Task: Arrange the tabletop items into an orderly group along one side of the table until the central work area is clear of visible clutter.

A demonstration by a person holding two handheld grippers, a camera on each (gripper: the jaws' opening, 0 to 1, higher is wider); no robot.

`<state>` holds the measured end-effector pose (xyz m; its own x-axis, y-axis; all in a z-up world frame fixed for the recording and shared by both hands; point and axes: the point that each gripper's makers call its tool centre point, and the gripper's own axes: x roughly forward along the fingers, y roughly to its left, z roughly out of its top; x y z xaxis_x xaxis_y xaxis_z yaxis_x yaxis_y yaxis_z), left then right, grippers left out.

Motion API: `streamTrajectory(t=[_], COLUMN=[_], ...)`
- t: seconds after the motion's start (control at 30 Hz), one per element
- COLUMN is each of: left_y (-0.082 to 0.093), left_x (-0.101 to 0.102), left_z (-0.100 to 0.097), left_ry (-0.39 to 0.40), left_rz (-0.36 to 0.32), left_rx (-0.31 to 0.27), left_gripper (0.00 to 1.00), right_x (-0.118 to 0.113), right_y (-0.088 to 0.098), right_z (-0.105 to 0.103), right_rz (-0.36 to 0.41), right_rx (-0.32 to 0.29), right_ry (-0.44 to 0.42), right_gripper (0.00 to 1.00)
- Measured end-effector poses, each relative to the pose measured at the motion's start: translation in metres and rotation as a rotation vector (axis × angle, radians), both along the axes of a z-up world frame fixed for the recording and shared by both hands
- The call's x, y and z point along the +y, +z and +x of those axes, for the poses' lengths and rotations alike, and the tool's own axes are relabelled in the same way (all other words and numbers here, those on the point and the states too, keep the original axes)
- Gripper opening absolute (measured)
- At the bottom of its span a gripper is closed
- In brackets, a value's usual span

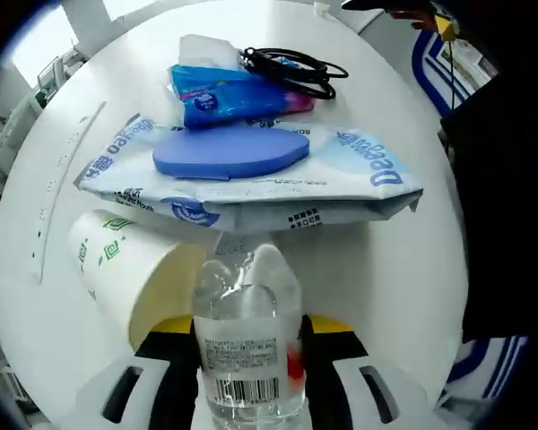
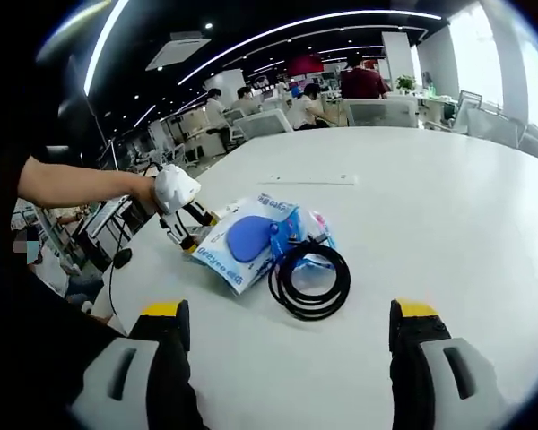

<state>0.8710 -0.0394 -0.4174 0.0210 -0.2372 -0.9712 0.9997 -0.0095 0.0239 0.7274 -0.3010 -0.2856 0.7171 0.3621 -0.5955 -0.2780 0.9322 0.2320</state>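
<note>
Left gripper view: low over the white table (image 1: 412, 269), close behind the wet wipes pack (image 1: 251, 179), looking across it to the coiled black cable (image 1: 296, 70). Right gripper view: farther back, opposite side, cable (image 2: 309, 278) nearest. Both share pack (image 2: 242, 242) and cable

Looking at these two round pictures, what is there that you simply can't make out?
- Left gripper view: the bottle's base is cut off by the bottom edge, and it covers the gap in the left hand-held gripper.
- Left gripper view: the small print on the wipes pack is too small to read; the blue disc covers its middle.
- Right gripper view: the paper cup is hidden behind the wipes pack.
- Right gripper view: the tissue packet is partly covered by the cable.
</note>
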Motion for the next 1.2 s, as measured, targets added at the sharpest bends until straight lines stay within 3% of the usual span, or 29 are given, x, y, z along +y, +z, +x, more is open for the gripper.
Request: streamTrajectory(t=[0.37, 0.67, 0.97, 1.2], left_y=[-0.001, -0.001, 0.006, 0.017], left_x=[-0.001, 0.002, 0.016, 0.031], left_z=[0.001, 0.0, -0.005, -0.013], left_ry=[-0.001, -0.015, 0.104, 0.123], left_rz=[0.0, 0.099, 0.198, 0.256], left_rx=[-0.002, -0.01, 0.028, 0.036], left_gripper=[0.4, 0.38, 0.38, 0.38], right_x=[0.002, 0.001, 0.002, 0.005], right_y=[-0.002, 0.001, -0.001, 0.001], right_z=[0.009, 0.014, 0.01, 0.01], right_rz=[0.004, 0.01, 0.018, 0.025], right_rx=[-0.006, -0.021, -0.018, -0.03], right_ry=[0.004, -0.003, 0.001, 0.011], right_gripper=[0.88, 0.88, 0.88, 0.88])
